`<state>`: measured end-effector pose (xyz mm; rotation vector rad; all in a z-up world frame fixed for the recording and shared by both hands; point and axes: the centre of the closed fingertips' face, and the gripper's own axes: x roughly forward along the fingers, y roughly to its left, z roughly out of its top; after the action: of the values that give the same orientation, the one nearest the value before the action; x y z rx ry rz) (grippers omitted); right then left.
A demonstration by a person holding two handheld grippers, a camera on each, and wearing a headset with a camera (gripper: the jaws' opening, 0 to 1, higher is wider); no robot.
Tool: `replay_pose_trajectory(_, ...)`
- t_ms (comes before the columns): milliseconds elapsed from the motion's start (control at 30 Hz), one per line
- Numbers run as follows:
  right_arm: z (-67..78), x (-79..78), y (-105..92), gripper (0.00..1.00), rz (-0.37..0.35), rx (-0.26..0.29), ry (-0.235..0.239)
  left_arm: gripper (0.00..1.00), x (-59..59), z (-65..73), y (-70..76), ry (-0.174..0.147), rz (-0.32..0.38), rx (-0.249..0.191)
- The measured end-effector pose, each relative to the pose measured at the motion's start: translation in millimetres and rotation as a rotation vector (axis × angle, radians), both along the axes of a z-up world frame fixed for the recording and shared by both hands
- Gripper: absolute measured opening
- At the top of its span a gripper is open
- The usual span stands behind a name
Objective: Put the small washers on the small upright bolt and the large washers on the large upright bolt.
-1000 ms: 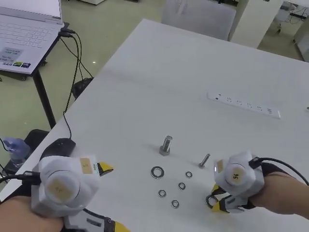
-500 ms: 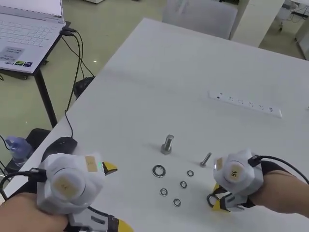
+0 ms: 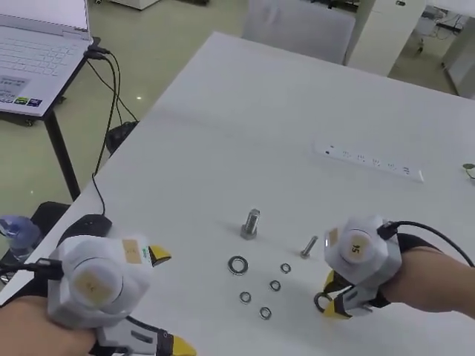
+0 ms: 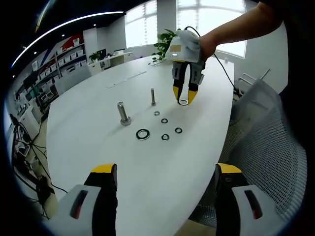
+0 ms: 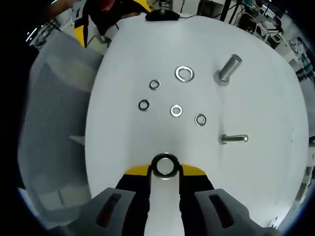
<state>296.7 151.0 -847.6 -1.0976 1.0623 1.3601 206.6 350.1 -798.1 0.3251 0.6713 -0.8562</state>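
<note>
Right gripper view: right tongs (image 5: 166, 173) clench a large washer (image 5: 165, 159), left tongs (image 4: 166, 168) gape; the thin rim could slip free.

— How is the left white-and-yellow handheld gripper (image 3: 171, 300) standing?
— It is near left. Its yellow-tipped jaws are spread wide with nothing between them, and the hand (image 3: 26, 326) sits behind it at the near edge.
— And the right white-and-yellow gripper (image 3: 330, 304)?
— Near right, tips pointing down, jaws pinched on a large silver metal washer (image 5: 165, 165). The forearm (image 3: 438, 278) reaches in from the right.
</note>
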Motion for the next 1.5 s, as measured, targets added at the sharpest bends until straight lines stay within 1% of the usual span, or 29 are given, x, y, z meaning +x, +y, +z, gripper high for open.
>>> replay_pose_trajectory(100, 10.5, 2.6, 2.0, 0.21, -0.016, 0.007, 0.007, 0.84, 0.1, -1.2, 0.2, 0.004, 0.001, -0.003)
replay_pose_trajectory(167, 15.6, 3.0, 2.2, 0.21, -0.017, 0.002, 0.009, 0.85, -2.0, -2.6, -0.7, 0.016, -0.001, -0.003)
replay_pose_trajectory(200, 20.0, 3.8, 3.2, 0.21, -0.018, 0.003, 0.009, 0.86, -2.5, -3.3, -1.0, 0.018, -0.003, -0.002)
replay_pose_trajectory(267, 25.9, 4.0, 4.8, 0.21, -0.018, 0.003, 0.016, 0.86, -2.8, -3.4, -1.5, 0.014, -0.007, -0.001)
replay_pose_trajectory(333, 34.9, 6.8, 8.5, 0.21, -0.021, 0.008, 0.013, 0.86, -3.0, -2.8, -1.4, 0.019, -0.006, -0.005)
replay_pose_trajectory(400, 39.7, 9.3, 11.5, 0.21, -0.022, 0.013, 0.009, 0.86, -1.4, -2.6, 0.3, 0.015, 0.001, -0.004)
replay_pose_trajectory(467, 46.1, 11.3, 14.9, 0.22, -0.019, 0.015, 0.004, 0.85, -1.1, -3.2, 1.6, 0.020, 0.002, 0.001)
replay_pose_trajectory(667, 60.4, 18.2, 25.4, 0.22, 0.005, 0.017, -0.011, 0.84, 2.3, 0.6, 2.8, 0.005, 0.008, -0.006)
replay_pose_trajectory(767, 67.3, 22.5, 31.2, 0.22, 0.017, 0.018, -0.020, 0.85, 3.0, 0.5, 2.6, 0.004, 0.008, -0.009)
replay_pose_trajectory(1067, 79.0, 35.9, 42.5, 0.22, 0.025, 0.027, -0.030, 0.84, 2.9, -0.4, 3.0, 0.002, 0.011, -0.008)
replay_pose_trajectory(1300, 83.1, 40.4, 53.8, 0.22, 0.034, 0.038, -0.036, 0.84, 1.0, -1.3, 2.7, 0.002, 0.008, -0.006)
replay_pose_trajectory(1500, 84.9, 51.4, 64.8, 0.22, 0.024, 0.043, -0.039, 0.84, 1.4, -2.6, 3.6, 0.001, 0.013, -0.004)
